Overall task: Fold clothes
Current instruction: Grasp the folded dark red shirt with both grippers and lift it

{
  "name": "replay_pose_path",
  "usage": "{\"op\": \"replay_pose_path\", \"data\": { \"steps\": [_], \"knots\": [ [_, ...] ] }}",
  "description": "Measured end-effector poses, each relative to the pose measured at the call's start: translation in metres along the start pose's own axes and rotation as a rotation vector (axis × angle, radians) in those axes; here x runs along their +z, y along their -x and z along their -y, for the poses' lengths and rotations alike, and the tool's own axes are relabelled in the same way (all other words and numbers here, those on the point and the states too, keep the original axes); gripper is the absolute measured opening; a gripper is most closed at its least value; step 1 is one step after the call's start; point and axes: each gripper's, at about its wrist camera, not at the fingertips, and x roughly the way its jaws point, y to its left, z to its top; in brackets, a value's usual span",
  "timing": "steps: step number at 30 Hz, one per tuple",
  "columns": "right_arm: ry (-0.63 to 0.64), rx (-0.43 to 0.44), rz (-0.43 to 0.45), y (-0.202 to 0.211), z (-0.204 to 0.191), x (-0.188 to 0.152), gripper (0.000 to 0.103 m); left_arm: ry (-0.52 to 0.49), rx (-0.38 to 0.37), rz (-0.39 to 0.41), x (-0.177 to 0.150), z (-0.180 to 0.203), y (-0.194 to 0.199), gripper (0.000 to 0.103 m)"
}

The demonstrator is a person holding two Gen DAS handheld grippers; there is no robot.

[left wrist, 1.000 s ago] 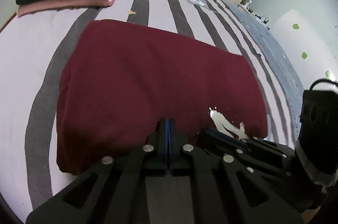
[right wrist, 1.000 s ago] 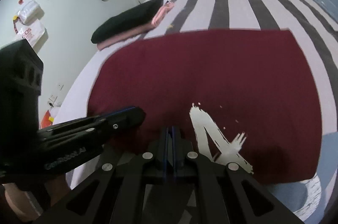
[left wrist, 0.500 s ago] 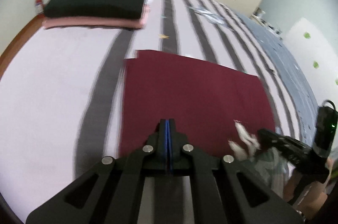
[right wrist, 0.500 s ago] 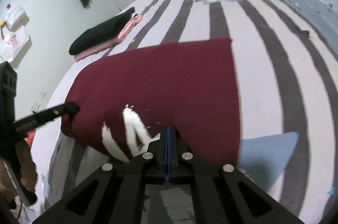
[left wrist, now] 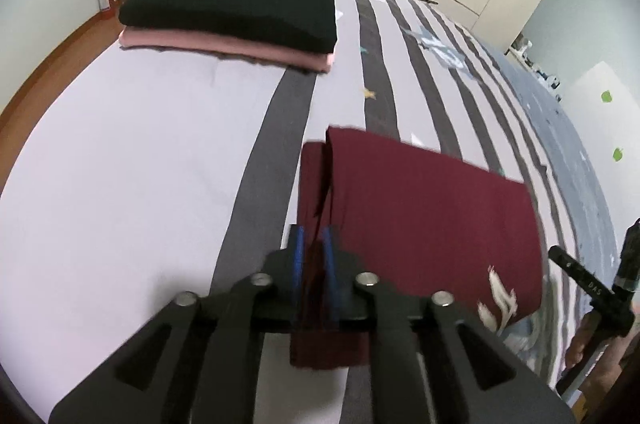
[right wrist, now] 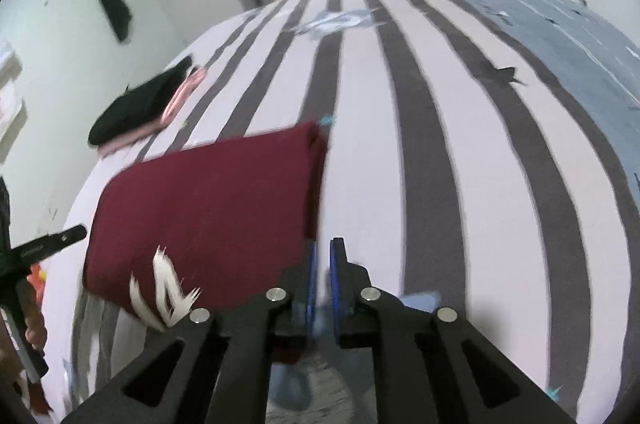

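Maroon cotton, folded into a flat rectangle with a white brush-stroke print near its front edge, is the garment (left wrist: 432, 208) in play, and it lies on the grey-and-white striped bed (left wrist: 132, 164) between the two tools. A second ago it was spread much wider across the stripes, with both tools pinched shut on its near edge. Half a second ago it had already narrowed. Now it is a compact panel, with doubled layers showing along its left side in the left wrist view and along its right side (right wrist: 316, 176) in the right wrist view.

Both tools have also parted since then. The left tool (left wrist: 313, 264) has its blue pads a small way apart with maroon cloth running between them; whether the pads grip that cloth or merely straddle it, I cannot tell. The right tool (right wrist: 324, 280) is open by a similar narrow gap at the garment's right front corner. Only bed sheet shows between its pads, so it seems to have let go.

I judge that a fold has just been laid and the release is under way, which puts this garment close to finished. What remains is probably clearing the left tool without dragging the layers, then carrying the piece to the stack of a folded black garment (left wrist: 232, 4) on a folded pink garment (left wrist: 224, 46) at the far left of the bed.
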Motion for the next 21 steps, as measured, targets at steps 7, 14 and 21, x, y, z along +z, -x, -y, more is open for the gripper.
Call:
{"op": "replay_pose_path", "data": {
  "steps": [7,14,21],
  "knots": [
    [-0.021,0.061,-0.049,-0.027,-0.002,0.022,0.063,0.038,-0.026,-0.06,0.013,-0.003,-0.02,0.052],
    [-0.075,0.097,-0.13,-0.056,-0.003,0.02,0.066,0.098,-0.072,-0.114,0.014,-0.016,-0.047,0.073],
    [-0.099,0.187,-0.155,-0.06,-0.005,0.015,0.066,0.053,-0.166,-0.164,0.008,-0.006,-0.053,0.073]
  ]
}}
